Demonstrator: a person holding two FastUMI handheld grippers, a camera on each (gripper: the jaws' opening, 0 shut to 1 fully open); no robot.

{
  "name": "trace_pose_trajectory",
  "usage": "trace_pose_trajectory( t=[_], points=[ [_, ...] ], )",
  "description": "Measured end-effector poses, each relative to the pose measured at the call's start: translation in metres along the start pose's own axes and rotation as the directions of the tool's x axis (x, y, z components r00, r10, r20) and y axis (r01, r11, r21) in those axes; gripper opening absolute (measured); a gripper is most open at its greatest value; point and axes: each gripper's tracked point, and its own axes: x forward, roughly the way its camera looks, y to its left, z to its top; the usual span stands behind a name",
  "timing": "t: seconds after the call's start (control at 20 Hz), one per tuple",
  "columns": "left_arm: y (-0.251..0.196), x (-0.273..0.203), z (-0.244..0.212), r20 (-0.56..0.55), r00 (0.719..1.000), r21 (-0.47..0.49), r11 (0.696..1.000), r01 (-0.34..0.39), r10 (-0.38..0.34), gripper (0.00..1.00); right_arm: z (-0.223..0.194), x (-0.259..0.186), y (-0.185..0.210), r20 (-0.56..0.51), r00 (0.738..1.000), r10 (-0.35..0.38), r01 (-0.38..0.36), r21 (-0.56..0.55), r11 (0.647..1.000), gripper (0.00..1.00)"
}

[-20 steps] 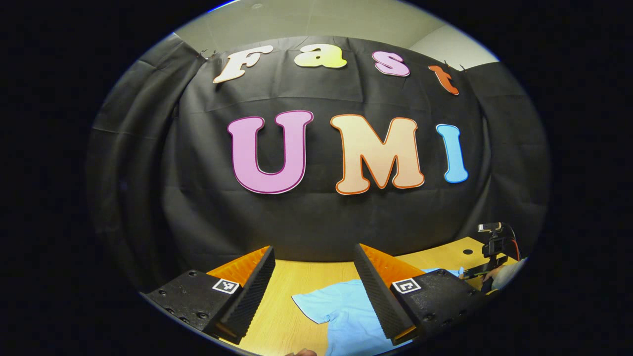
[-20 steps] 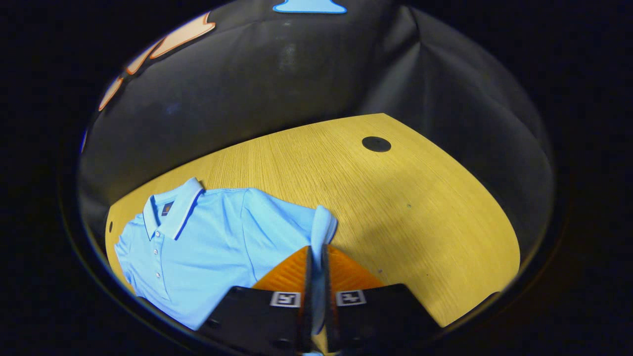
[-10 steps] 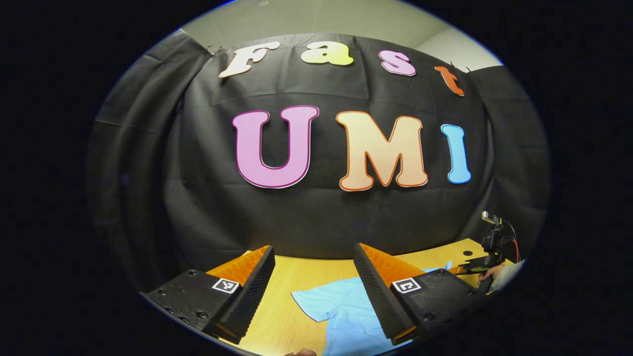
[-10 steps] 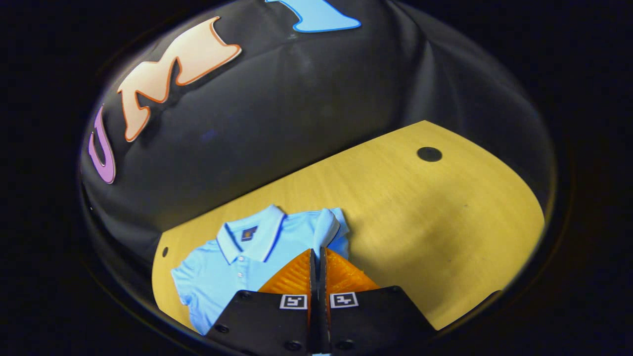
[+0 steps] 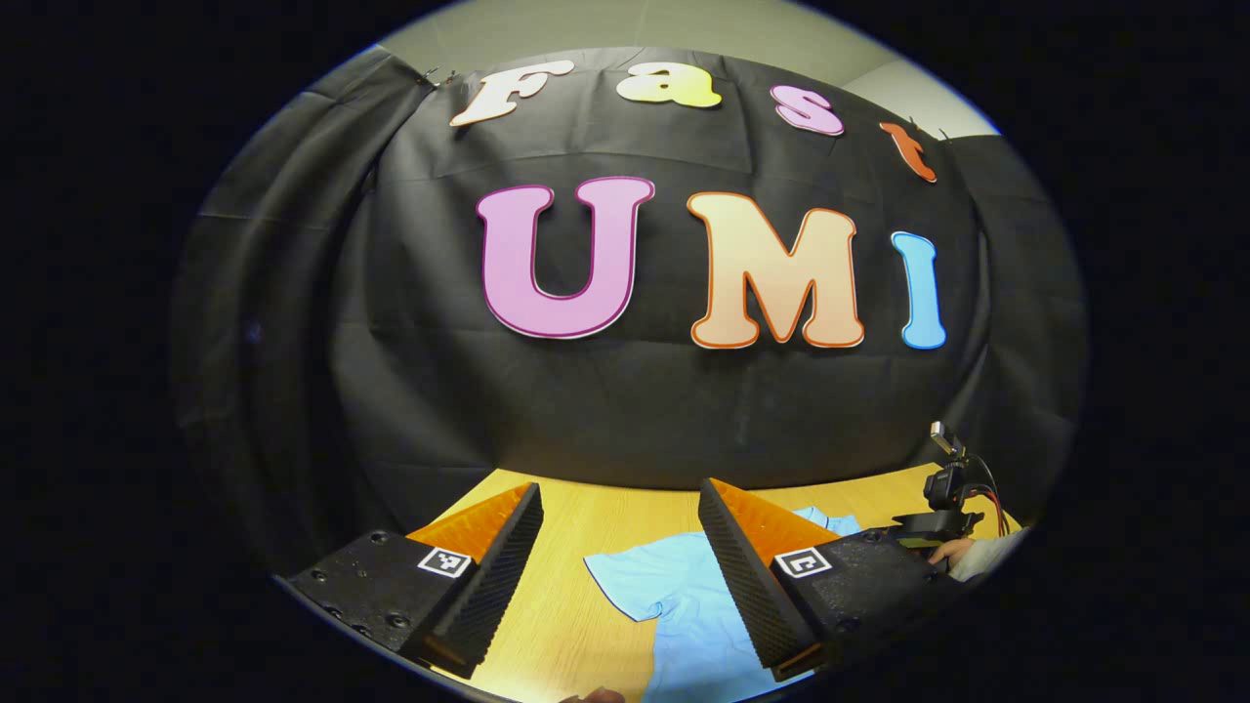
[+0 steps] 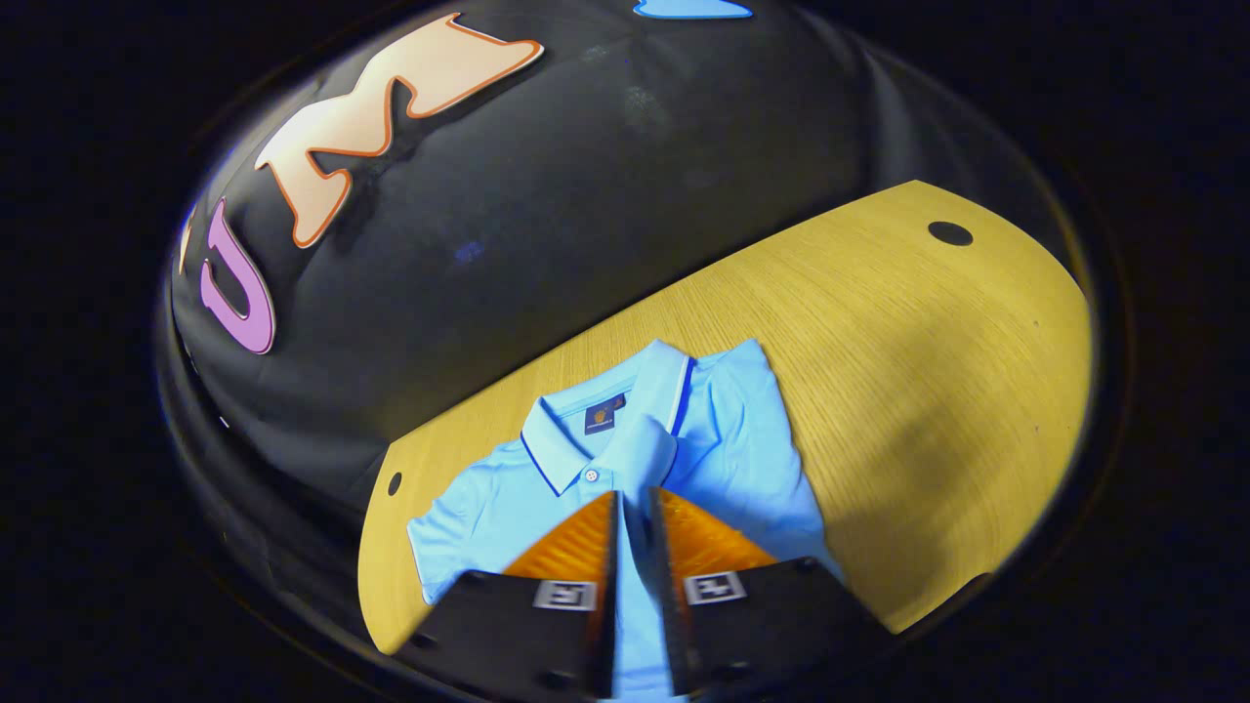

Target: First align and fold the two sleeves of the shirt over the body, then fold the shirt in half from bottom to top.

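The right gripper (image 6: pixel 633 508), nearly closed on the sleeve of the light-blue polo shirt (image 6: pixel 723 449), should release flat at frame centre; the left gripper (image 5: pixel 620 527) is wide open, empty.

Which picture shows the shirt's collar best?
The right gripper view: the collar lies in plain sight on the shirt. The left gripper view shows a sleeve between the left claw's fingers.

Shirt (image 6: pixel 723 459): light blue polo, white collar (image 6: pixel 625 410) with dark piping, buttoned placket, small dark neck label. Lies face up and flat on the bench, collar toward the far wall. One sleeve (image 6: pixel 640 454) folded across the chest; the other sleeve (image 5: pixel 625 586) spread out flat to the side.
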Motion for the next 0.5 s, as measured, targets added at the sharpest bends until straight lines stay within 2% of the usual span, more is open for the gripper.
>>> trace_pose_trajectory(
  t=[0.1, 0.15, 0.25, 0.5],
  points=[
    [0.004, 0.009, -0.008, -0.015, 1.0, -0.005, 1.0, -0.009, 0.009, 0.96, 0.005, -0.004, 0.004, 0.028, 0.999, 0.02, -0.019, -0.04, 0.999, 0.61],
    [0.006, 0.014, -0.015, -0.023, 1.0, -0.005, 1.0, -0.013, 0.013, 0.96, 0.006, -0.013, 0.005, 0.038, 0.999, 0.017, -0.014, -0.066, 0.998, 0.77],
    [0.006, 0.026, -0.029, -0.047, 0.999, -0.015, 1.0, -0.007, 0.007, 0.96, 0.011, -0.03, 0.009, 0.064, 0.998, 0.024, -0.016, -0.113, 0.993, 0.97],
    [0.008, 0.066, -0.082, -0.155, 0.988, -0.057, 0.998, -0.022, 0.013, 0.96, 0.025, -0.086, 0.016, 0.128, 0.99, 0.057, -0.035, -0.167, 0.985, 0.97]
  ],
)
